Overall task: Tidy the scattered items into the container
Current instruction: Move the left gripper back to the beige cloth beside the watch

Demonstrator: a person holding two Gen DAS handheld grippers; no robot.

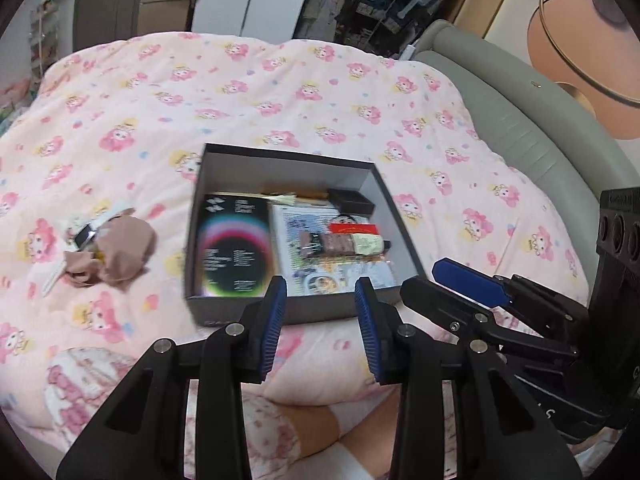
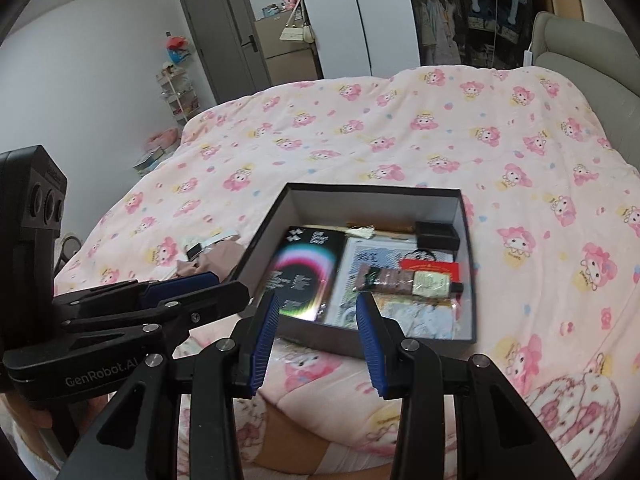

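Observation:
A dark open box [image 1: 288, 312] [image 2: 380, 192] sits on the pink bed cover. Inside lie a black booklet with a coloured ring [image 1: 234, 246] [image 2: 300, 276], a printed sheet [image 1: 304, 216], a tube [image 1: 344, 244] [image 2: 412, 282], a red card [image 2: 430, 268] and a small black box [image 1: 352, 202] [image 2: 436, 234]. Left of the box lie a brown cloth [image 1: 120, 248] [image 2: 216, 258] and a white-strapped watch [image 1: 86, 236] [image 2: 196, 250]. My left gripper [image 1: 320, 320] is open and empty before the box's near wall. My right gripper [image 2: 318, 332] is open and empty there too.
The pink patterned bed cover [image 1: 280, 92] [image 2: 400, 136] spreads all around. A grey padded headboard [image 1: 512, 112] runs along the right. A door [image 2: 224, 40], a shelf rack [image 2: 180, 92] and a wardrobe [image 2: 480, 8] stand beyond the bed. My knee in pyjamas [image 1: 304, 428] is below the grippers.

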